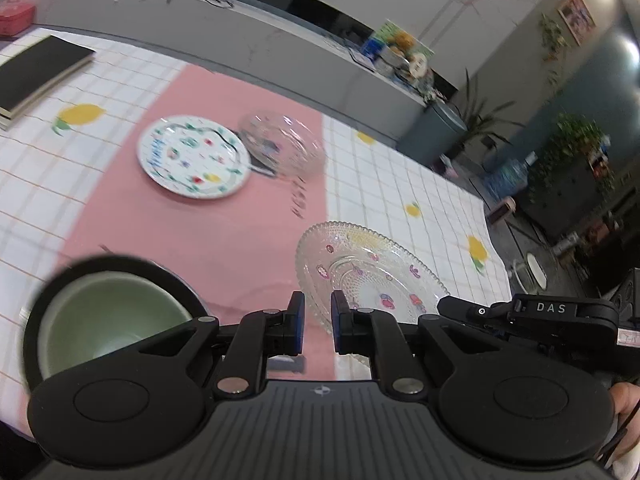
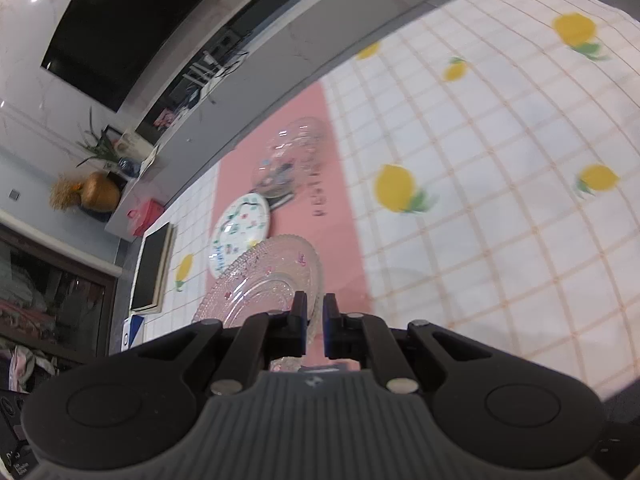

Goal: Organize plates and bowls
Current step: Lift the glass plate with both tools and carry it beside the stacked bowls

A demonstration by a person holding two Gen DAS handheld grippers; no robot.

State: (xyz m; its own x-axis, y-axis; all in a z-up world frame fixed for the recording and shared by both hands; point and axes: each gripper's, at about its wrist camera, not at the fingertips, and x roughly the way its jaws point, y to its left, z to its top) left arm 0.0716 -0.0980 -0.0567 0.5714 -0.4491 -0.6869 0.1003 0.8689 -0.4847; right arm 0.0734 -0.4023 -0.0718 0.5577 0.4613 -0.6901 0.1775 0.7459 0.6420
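Observation:
A clear glass plate with a beaded rim is tilted above the table; my right gripper is shut on its edge, and it shows in the right wrist view. My left gripper is open and empty, just left of that plate. A dark bowl with a green inside sits at the near left. A white painted plate lies on the pink runner, with a clear glass bowl beside it. Both also show in the right wrist view: plate, bowl.
A black notebook lies at the table's far left. A grey counter runs behind the table with a pink box on it. The lemon-print tablecloth stretches to the right.

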